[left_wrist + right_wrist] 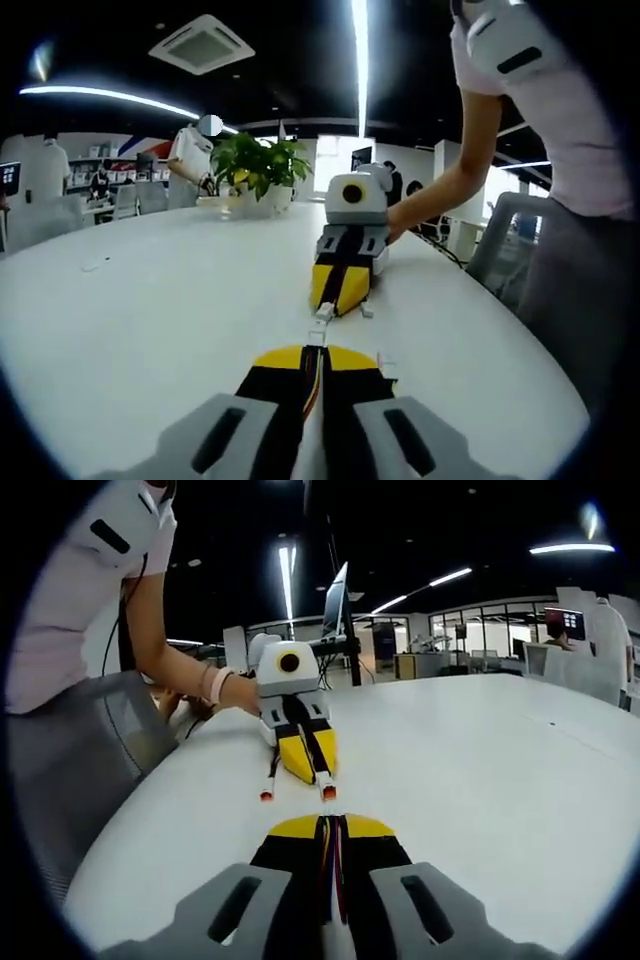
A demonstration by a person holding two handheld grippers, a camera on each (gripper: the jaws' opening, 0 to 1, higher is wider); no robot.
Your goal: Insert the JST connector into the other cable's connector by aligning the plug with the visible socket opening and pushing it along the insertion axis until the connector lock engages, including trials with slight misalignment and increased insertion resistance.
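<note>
White tabletop separates two yellow-tipped grippers, each clenched on a wired cable: the left gripper holds the small white JST plug facing the right gripper, whose white socket connector lies nearly end-to-end, slightly offset.

On the white table, the left gripper faces the right gripper; their connectors lie between. Potted plant stands behind.

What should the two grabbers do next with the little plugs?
Probably ease the right gripper straight toward the left gripper. Each is shut on a thin cable, and the small white connector and the small white plug face each other across a short gap above the white table.
</note>
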